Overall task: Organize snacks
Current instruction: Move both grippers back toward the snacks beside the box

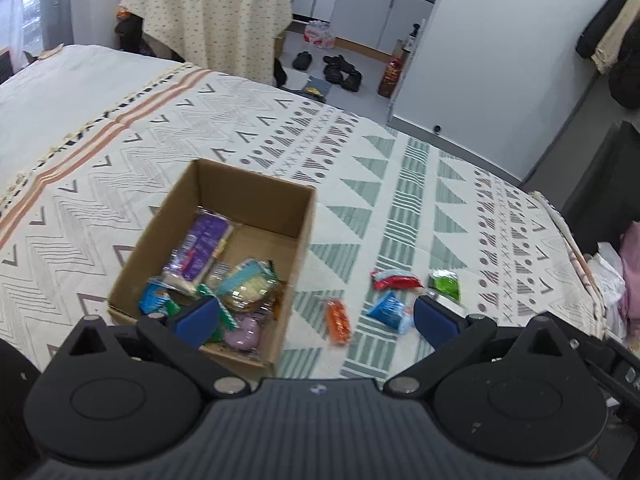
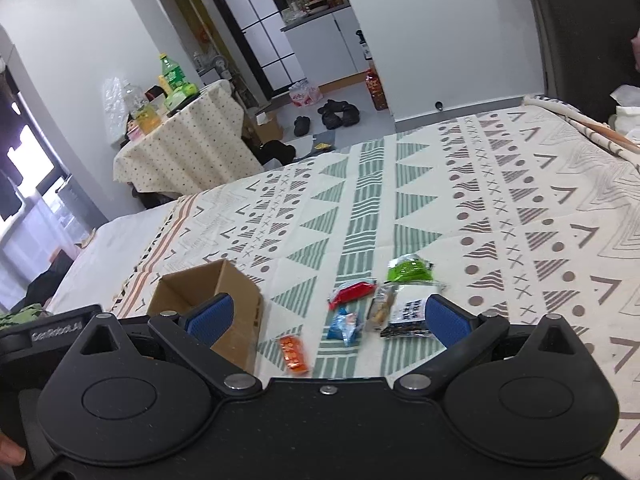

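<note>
A brown box (image 1: 224,248) is sitting on the bed cover (image 1: 400,184), and it is already holding a heap of snack packs, like a long purple pack (image 1: 202,252) leaning on the box's inside wall and a pale cracker pack (image 1: 250,286) on top of the pile. The box is there so the loose snacks have one home. More snacks are lying on the cover just beside the box, waiting for their turn: an orange pack (image 1: 339,320), a blue pack (image 1: 390,312), a red pack (image 1: 394,280) and a green pack (image 1: 445,284). In the right view a dark pack with a white label (image 2: 408,314) and a clear pack of small bites (image 2: 380,312) are lying there too. The left tongs (image 1: 316,320) are hanging over the near corner of the box and the orange pack, with both blue pads wide apart and nothing between them. The right tongs (image 2: 328,320) are also spread wide and holding nothing, hanging above the loose packs. I think both are staying wide so they can drop around the next snack.
</note>
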